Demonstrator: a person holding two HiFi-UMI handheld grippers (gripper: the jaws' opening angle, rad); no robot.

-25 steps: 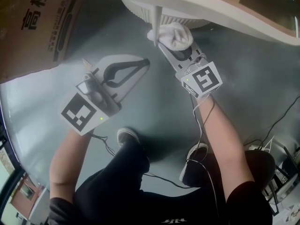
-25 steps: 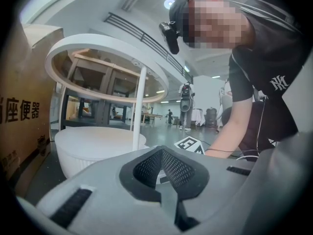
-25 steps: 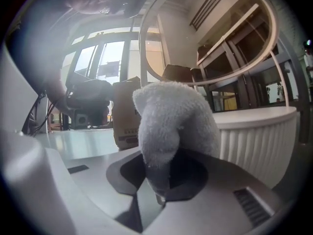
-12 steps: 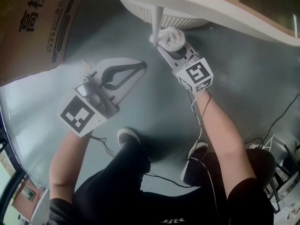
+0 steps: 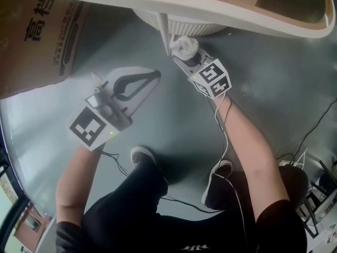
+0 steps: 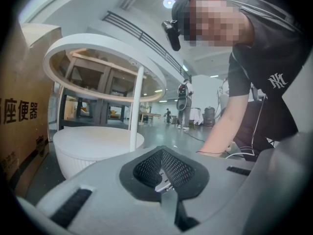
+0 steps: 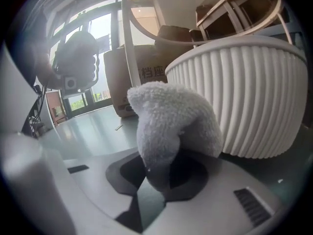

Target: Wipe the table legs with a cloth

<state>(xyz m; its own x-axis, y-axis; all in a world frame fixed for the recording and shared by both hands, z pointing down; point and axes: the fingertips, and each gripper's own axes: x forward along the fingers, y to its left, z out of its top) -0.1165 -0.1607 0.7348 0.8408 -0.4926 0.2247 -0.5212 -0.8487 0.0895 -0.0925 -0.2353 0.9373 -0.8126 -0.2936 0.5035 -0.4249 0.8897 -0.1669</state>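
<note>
A thin white table leg runs from the round white tabletop down to a white ribbed base. My right gripper is shut on a white fluffy cloth, which sits against the right side of the leg's lower end. In the right gripper view the cloth bulges above the jaws, with the leg just left of it and the ribbed base to the right. My left gripper hangs over the floor, left of the leg, shut and holding nothing. It faces the leg.
A brown cardboard box stands on the grey floor to the left. The person's feet and cables are below and to the right. In the left gripper view the person leans in from the right.
My right gripper has carried the cloth farther away and slightly left along the leg, toward the ribbed base. The left gripper has barely moved.
</note>
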